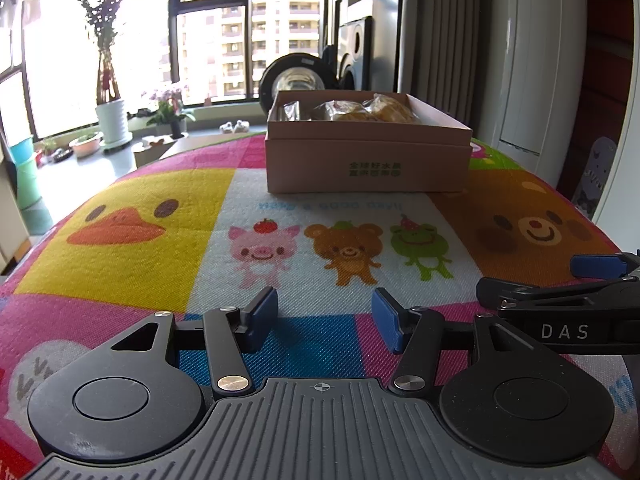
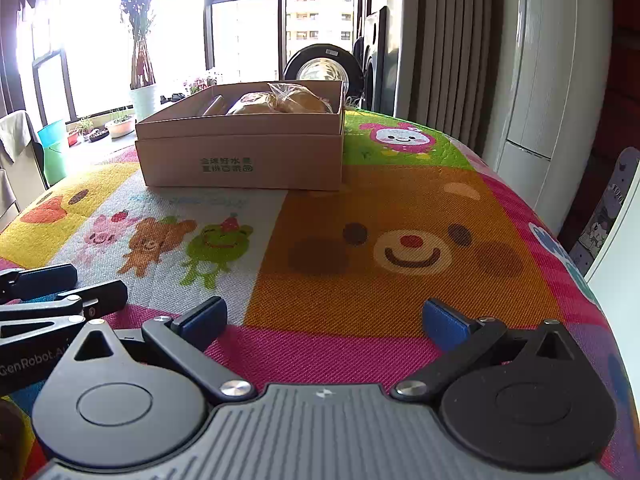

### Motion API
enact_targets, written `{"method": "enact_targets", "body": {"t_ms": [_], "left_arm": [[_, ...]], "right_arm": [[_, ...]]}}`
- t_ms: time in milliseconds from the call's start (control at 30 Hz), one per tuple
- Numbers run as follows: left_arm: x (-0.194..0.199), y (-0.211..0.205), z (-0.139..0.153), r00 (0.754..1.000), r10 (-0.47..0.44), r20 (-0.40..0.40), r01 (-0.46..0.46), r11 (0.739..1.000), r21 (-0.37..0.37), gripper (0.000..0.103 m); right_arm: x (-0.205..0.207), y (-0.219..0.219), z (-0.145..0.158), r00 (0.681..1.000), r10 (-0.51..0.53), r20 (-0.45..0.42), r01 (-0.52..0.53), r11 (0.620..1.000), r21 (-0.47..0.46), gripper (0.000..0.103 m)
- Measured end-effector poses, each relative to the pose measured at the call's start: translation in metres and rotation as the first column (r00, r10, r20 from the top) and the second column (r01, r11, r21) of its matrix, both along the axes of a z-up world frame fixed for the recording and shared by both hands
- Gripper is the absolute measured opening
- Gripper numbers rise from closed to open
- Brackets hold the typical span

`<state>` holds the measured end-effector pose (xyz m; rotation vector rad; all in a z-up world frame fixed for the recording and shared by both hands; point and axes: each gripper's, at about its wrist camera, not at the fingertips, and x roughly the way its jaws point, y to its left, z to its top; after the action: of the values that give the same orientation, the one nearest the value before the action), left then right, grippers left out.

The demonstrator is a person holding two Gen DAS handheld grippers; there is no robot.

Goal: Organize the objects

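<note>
My left gripper (image 1: 324, 320) and right gripper (image 2: 324, 324) gape empty, near. The cardboard box (image 1: 368, 160) sits far; its bagged pastries (image 1: 372, 110) look soft, crushable, so I'd pinch the wrapping.

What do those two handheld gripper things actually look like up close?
Each gripper, left and right, is matte black, with two jointed arms pivoting on silver rivets, round black discs at either side and a ribbed grey base. The fingertips carry blue pads. White lettering marks the sides: "DAS" on the right one, "GenRobot.A" visible on the left one. No cables or sleeves show.
</note>
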<state>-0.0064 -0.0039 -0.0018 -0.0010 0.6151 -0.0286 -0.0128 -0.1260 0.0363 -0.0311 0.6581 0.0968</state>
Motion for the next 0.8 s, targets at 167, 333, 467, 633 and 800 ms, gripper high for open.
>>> {"method": "enact_targets", "body": {"t_ms": [167, 333, 467, 633, 800], "left_arm": [[-0.0003, 0.0020, 0.0004, 1.000, 0.001, 0.000, -0.001, 1.000, -0.014, 0.060], [-0.0003, -0.0001, 0.0006, 1.000, 0.001, 0.000, -0.001, 1.000, -0.001, 0.060], [-0.0005, 0.0001, 0.0007, 1.000, 0.001, 0.000, -0.001, 1.000, 0.001, 0.060], [-0.0005, 0.0003, 0.0008, 1.000, 0.001, 0.000, -0.001, 1.000, 0.000, 0.060], [-0.0004, 0.0000, 0.0006, 1.000, 0.001, 0.000, -0.001, 1.000, 0.000, 0.060]], "right_arm": [[0.0000, 0.0000, 0.0001, 1.000, 0.000, 0.000, 0.000, 1.000, 0.000, 0.103], [-0.0001, -0.0001, 0.0002, 1.000, 0.000, 0.000, 0.000, 1.000, 0.000, 0.103], [-0.0002, -0.0003, 0.0003, 1.000, 0.000, 0.000, 0.000, 1.000, 0.000, 0.103], [-0.0001, -0.0002, 0.0001, 1.000, 0.000, 0.000, 0.000, 1.000, 0.000, 0.103], [0.0001, -0.0002, 0.0000, 1.000, 0.000, 0.000, 0.000, 1.000, 0.000, 0.103]]}}
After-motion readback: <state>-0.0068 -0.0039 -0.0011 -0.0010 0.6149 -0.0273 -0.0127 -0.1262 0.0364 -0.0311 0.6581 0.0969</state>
